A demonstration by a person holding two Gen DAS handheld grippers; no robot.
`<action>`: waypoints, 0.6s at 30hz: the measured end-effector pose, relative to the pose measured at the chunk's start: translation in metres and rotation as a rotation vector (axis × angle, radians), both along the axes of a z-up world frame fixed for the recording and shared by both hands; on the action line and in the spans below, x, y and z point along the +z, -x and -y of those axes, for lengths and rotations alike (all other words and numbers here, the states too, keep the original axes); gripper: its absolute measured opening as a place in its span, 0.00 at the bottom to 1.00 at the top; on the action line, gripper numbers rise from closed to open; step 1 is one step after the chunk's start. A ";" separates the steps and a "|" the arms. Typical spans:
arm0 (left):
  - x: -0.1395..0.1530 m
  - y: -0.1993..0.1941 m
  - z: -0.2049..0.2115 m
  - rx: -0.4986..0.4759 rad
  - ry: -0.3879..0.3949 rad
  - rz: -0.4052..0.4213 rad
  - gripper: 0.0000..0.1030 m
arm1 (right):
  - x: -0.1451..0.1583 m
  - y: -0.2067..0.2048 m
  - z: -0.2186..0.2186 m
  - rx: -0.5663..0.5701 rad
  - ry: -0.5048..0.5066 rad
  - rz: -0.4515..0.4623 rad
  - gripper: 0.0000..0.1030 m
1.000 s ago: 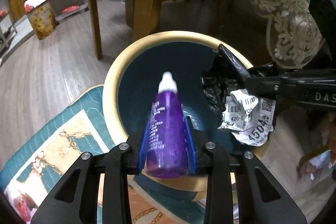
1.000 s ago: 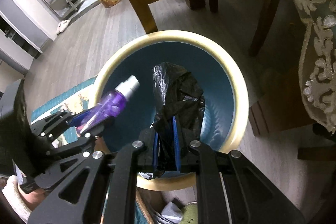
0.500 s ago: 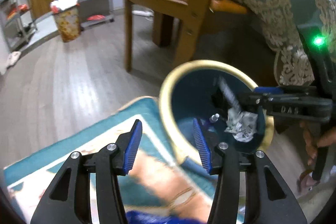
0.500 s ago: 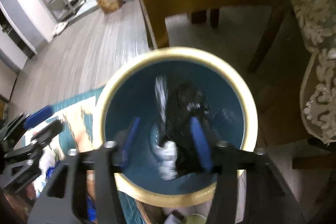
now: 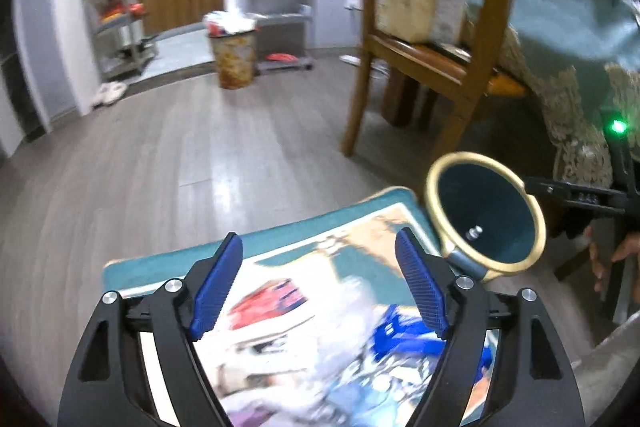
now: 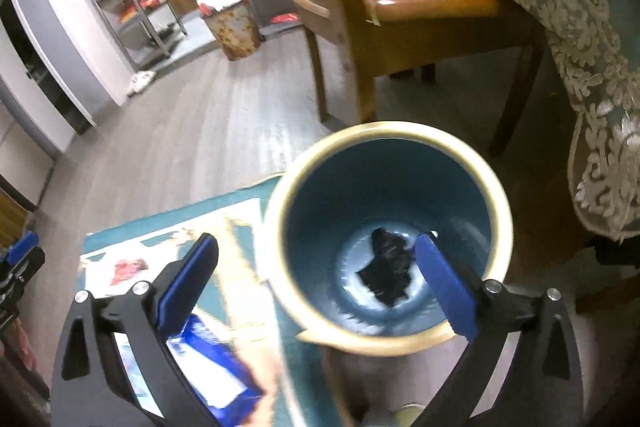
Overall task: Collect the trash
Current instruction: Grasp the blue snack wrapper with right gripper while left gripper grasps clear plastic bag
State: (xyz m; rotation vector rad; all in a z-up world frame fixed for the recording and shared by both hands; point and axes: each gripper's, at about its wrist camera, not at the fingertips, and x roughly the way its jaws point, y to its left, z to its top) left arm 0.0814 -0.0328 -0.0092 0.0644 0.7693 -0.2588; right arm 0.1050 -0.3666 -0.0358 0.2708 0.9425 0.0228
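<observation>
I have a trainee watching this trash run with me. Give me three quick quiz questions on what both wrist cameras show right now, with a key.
1. True or false: the left gripper holds a piece of trash.
2. What lies at the bottom of the blue bin in the right wrist view? A) a red can B) a crumpled black bag C) a folded towel
3. Fill in: the right gripper has its jaws ____.

Key
1. False; its jaws stand open with only the patterned mat below.
2. B
3. open
</observation>
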 end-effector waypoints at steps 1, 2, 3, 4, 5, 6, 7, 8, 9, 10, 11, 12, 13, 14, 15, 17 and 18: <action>0.002 0.005 -0.010 0.024 0.006 0.001 0.77 | 0.001 0.003 -0.005 0.006 -0.002 0.002 0.94; 0.004 0.011 -0.019 0.045 0.014 0.001 0.78 | 0.004 0.008 -0.014 0.022 -0.002 0.008 0.94; 0.005 0.018 -0.030 0.073 0.022 -0.001 0.78 | 0.005 0.013 -0.021 0.038 0.001 0.012 0.94; 0.005 0.024 -0.039 0.094 0.026 -0.001 0.78 | 0.007 0.017 -0.030 0.056 0.007 0.016 0.94; 0.005 0.028 -0.045 0.106 0.028 0.000 0.79 | 0.009 0.022 -0.040 0.083 0.019 0.023 0.94; 0.004 0.035 -0.053 0.124 0.030 0.001 0.83 | 0.010 0.027 -0.050 0.105 0.037 0.030 0.94; 0.003 0.041 -0.059 0.141 0.032 0.002 0.86 | 0.010 0.034 -0.060 0.130 0.065 0.040 0.94; 0.002 0.044 -0.064 0.153 0.036 0.003 0.87 | 0.009 0.042 -0.067 0.144 0.084 0.040 0.94; -0.001 0.048 -0.071 0.163 0.042 -0.004 0.87 | 0.006 0.045 -0.072 0.160 0.099 0.034 0.94; -0.004 0.050 -0.076 0.172 0.037 -0.015 0.87 | 0.003 0.050 -0.082 0.189 0.115 0.023 0.94; -0.007 0.052 -0.081 0.177 0.027 -0.020 0.87 | 0.001 0.054 -0.088 0.206 0.124 0.021 0.94; -0.011 0.053 -0.087 0.185 0.009 -0.026 0.87 | -0.002 0.058 -0.093 0.223 0.137 0.020 0.94; -0.015 0.053 -0.090 0.193 0.000 -0.034 0.87 | -0.004 0.062 -0.098 0.237 0.149 0.018 0.94; -0.019 0.051 -0.094 0.210 -0.003 -0.049 0.87 | -0.008 0.065 -0.104 0.255 0.156 0.013 0.94; -0.021 0.050 -0.099 0.222 0.005 -0.062 0.87 | -0.011 0.067 -0.109 0.270 0.158 0.007 0.94; -0.027 0.048 -0.102 0.236 0.029 -0.079 0.87 | -0.020 0.073 -0.120 0.302 0.169 -0.007 0.94; -0.028 0.046 -0.102 0.236 0.041 -0.084 0.87 | -0.023 0.076 -0.124 0.317 0.175 -0.015 0.94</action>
